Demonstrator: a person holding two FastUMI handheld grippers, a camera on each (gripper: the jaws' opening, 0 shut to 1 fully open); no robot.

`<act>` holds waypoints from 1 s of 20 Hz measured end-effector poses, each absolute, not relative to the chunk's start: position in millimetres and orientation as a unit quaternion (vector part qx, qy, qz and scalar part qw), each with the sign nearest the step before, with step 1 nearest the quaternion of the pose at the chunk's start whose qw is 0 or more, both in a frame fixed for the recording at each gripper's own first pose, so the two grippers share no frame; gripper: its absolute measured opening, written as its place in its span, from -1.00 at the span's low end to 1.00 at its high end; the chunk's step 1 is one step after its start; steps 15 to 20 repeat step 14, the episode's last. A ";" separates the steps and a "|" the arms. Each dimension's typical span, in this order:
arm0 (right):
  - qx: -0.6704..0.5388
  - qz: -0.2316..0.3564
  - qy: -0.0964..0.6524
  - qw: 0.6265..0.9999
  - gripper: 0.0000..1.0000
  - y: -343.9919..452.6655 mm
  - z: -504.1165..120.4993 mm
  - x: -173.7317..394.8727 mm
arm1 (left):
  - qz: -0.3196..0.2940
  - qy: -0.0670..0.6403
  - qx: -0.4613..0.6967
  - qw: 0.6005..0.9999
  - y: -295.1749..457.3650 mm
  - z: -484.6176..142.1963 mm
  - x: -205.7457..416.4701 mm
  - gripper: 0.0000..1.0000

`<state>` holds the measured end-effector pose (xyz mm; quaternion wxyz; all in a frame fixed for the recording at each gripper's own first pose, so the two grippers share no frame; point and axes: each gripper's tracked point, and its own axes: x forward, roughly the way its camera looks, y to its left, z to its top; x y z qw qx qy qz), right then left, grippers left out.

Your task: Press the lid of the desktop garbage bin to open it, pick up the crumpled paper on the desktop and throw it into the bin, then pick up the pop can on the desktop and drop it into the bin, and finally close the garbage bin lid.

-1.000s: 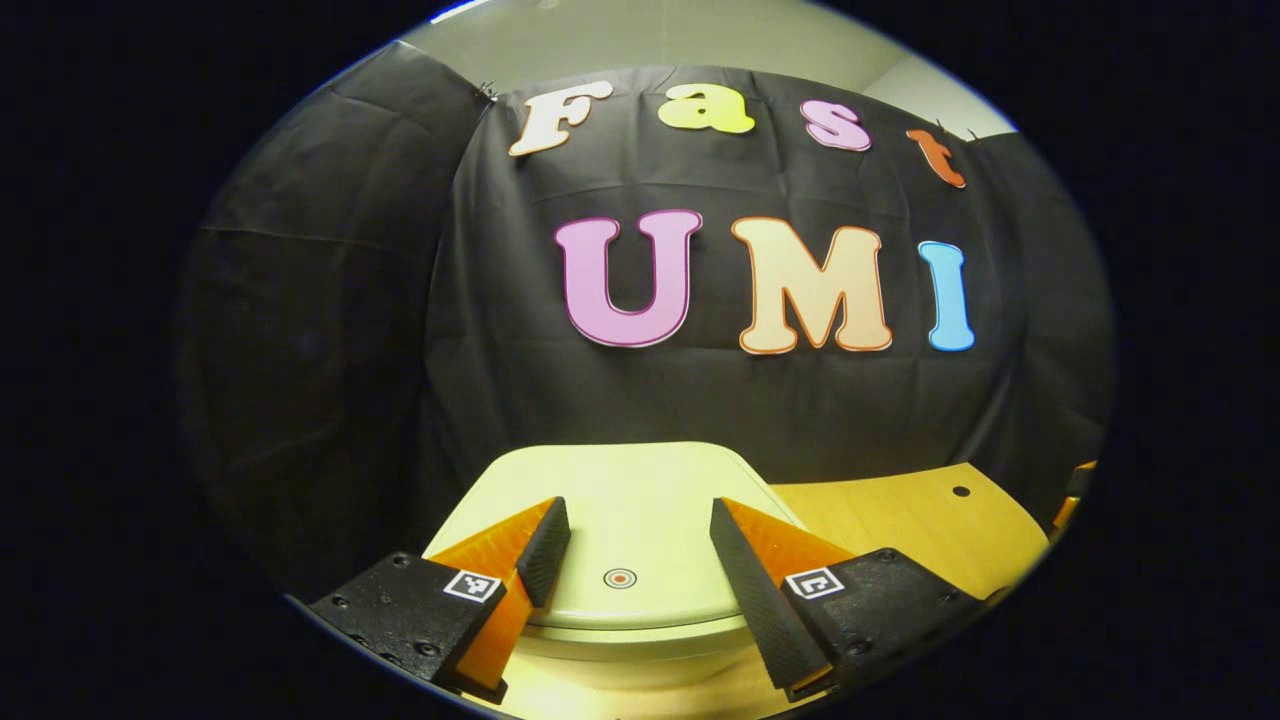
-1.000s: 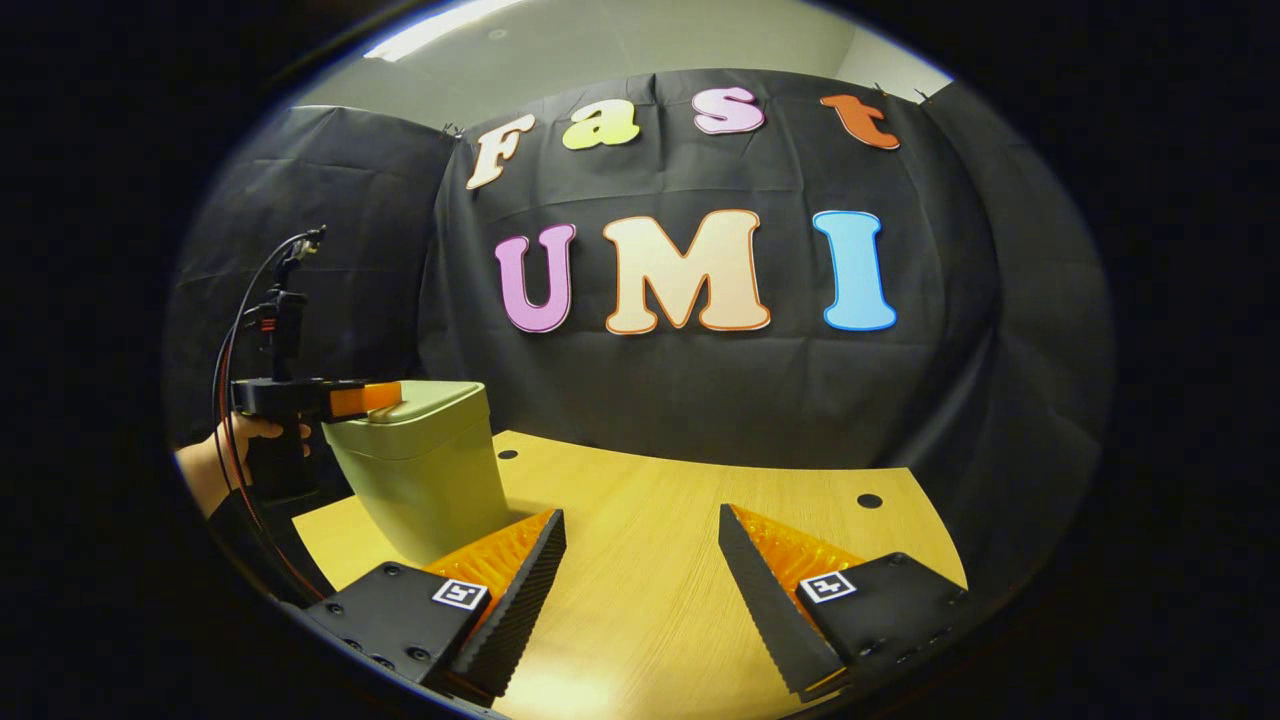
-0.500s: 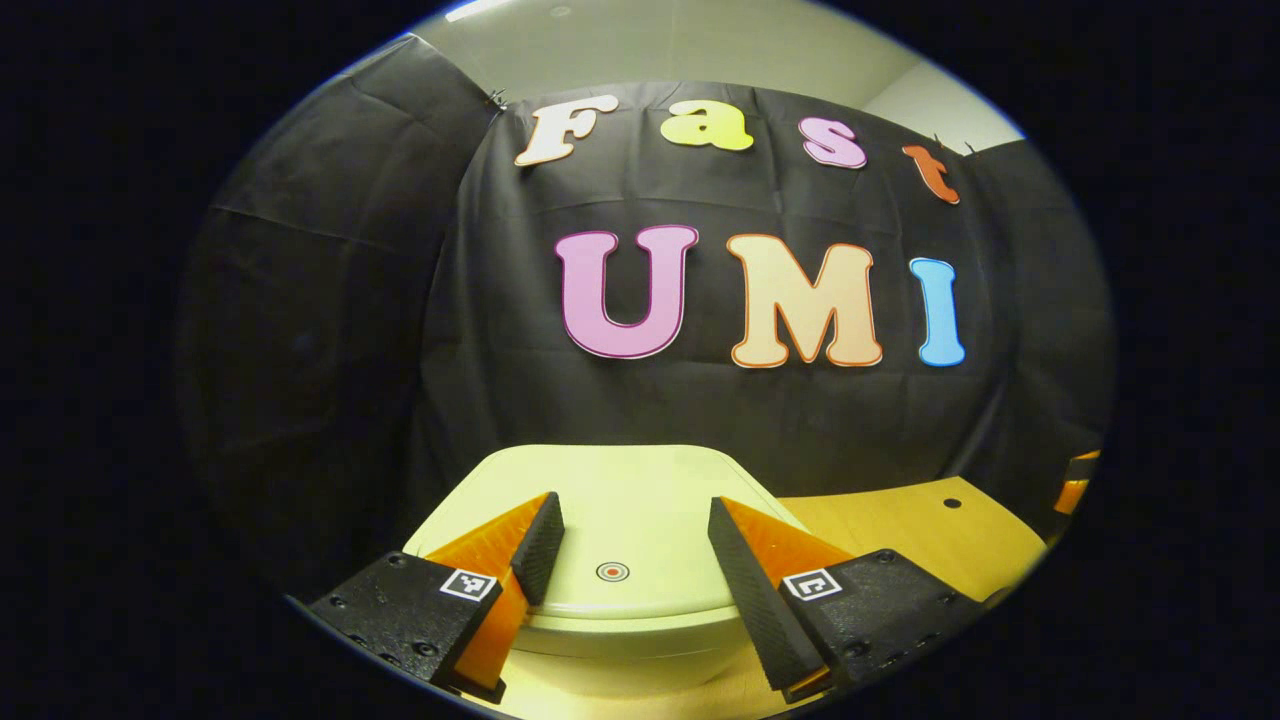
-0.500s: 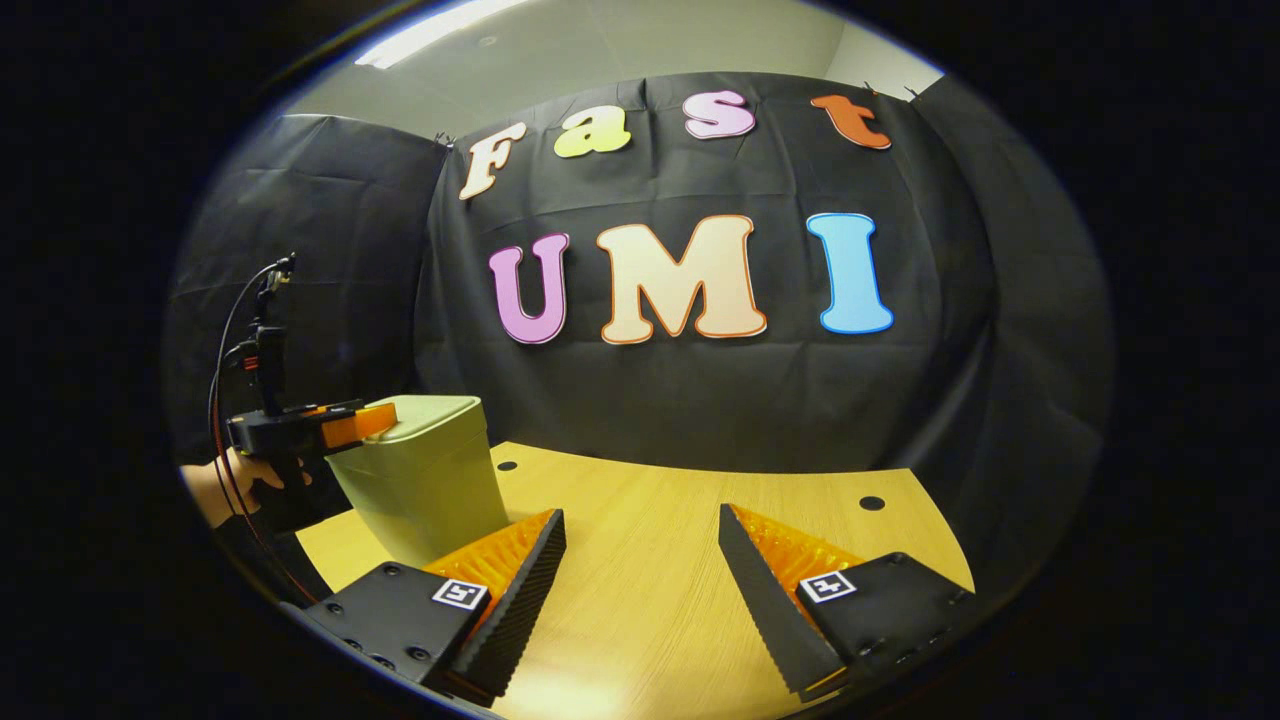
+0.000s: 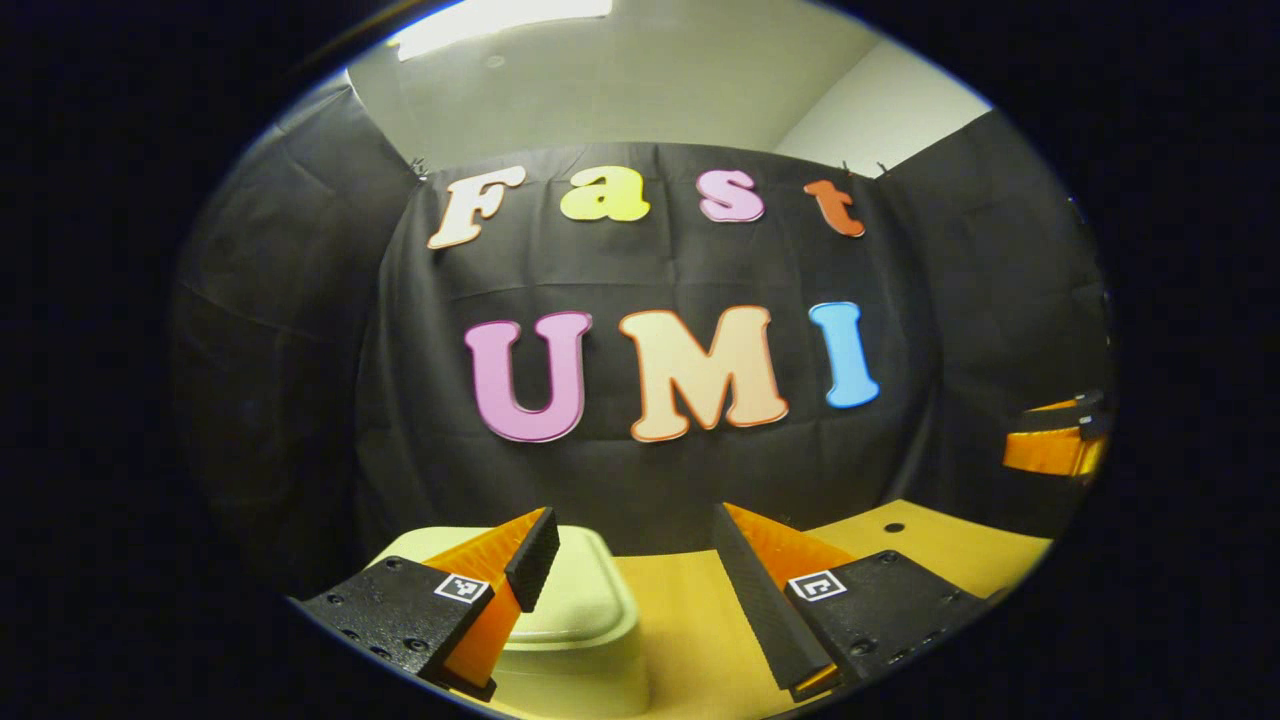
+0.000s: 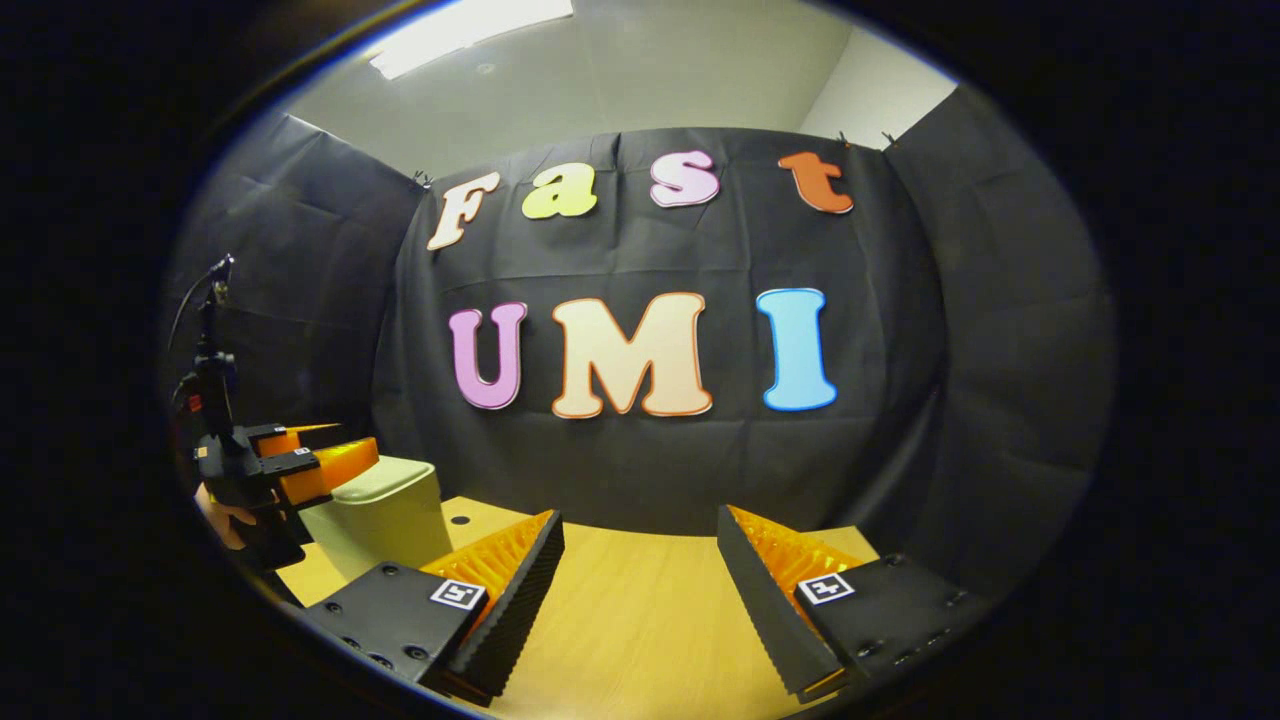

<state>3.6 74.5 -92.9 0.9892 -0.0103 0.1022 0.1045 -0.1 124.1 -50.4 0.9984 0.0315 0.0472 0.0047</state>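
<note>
Near the desk's [image 6: 640, 630] left edge stands the bin [image 6: 385, 515], lid [image 5: 585, 600] down; I see no paper or can on the bare wood, so I judge the task finished. My left gripper [image 5: 628, 560] and right gripper [image 6: 640, 570] gape wide, empty. The right gripper view alone shows the bin's side.

A recording booth inside a plain room: black cloth walls [image 6: 950, 400] enclose a wooden surface [image 6: 640, 620], with a pale ceiling and strip light [image 6: 470, 22] above.
</note>
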 end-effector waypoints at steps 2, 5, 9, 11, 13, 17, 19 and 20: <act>-0.008 0.093 0.090 0.992 0.94 64.6 -81.8 3.7 | -0.013 0.034 0.023 0.999 95.6 -37.6 6.4 0.87; -0.004 0.087 0.087 0.992 0.94 56.4 -78.3 -0.8 | -0.048 0.038 0.001 0.998 54.4 -39.7 10.4 0.89; -0.015 0.084 0.077 0.993 0.94 49.6 -72.2 -5.2 | -0.065 0.043 -0.015 0.997 29.5 -41.4 7.5 0.89; -0.012 0.080 0.070 0.994 0.94 47.5 -66.1 -4.6 | -0.067 0.046 -0.016 0.997 25.3 -42.5 6.0 0.89; -0.010 0.074 0.063 0.995 0.93 44.1 -60.5 -3.3 | -0.069 0.049 -0.014 0.996 22.4 -43.6 5.1 0.89; -0.008 0.071 0.060 0.996 0.94 42.3 -58.1 -2.2 | -0.071 0.052 -0.014 0.996 20.6 -44.6 4.6 0.89; -0.008 0.071 0.060 0.996 0.94 42.3 -58.1 -2.2 | -0.071 0.052 -0.014 0.996 20.6 -44.6 4.6 0.89; -0.008 0.071 0.060 0.996 0.94 42.3 -58.1 -2.2 | -0.071 0.052 -0.014 0.996 20.6 -44.6 4.6 0.89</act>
